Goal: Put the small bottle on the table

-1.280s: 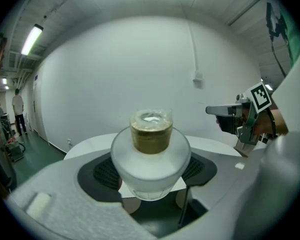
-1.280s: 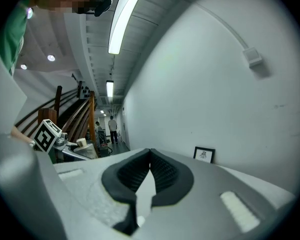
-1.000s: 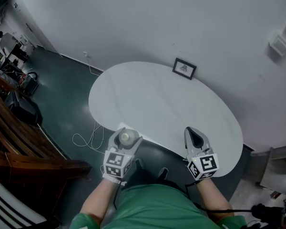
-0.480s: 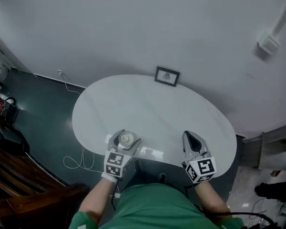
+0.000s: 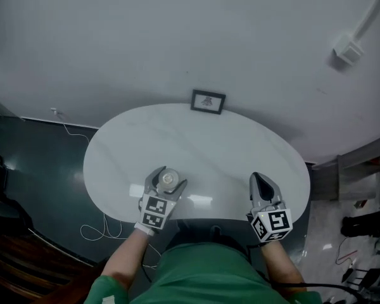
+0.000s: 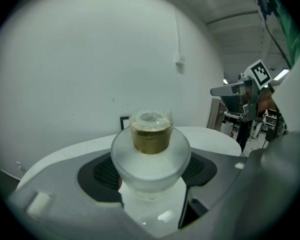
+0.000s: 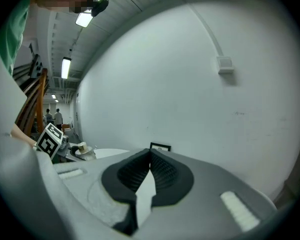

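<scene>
Fingers [image 6: 104, 173] of my left gripper [image 5: 167, 181] clamp the small bottle [image 6: 150, 149], now carried over the surface [image 5: 202, 138] (right gripper [image 5: 261, 185] closed, empty); lowering comes next.

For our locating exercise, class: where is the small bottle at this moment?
The small bottle is clamped in the left gripper, at the head view's lower left, over the near part of the white oval table, opposite the framed picture.

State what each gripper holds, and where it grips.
The left gripper holds the small bottle by its round frosted body; the right gripper is shut, empty.
</scene>
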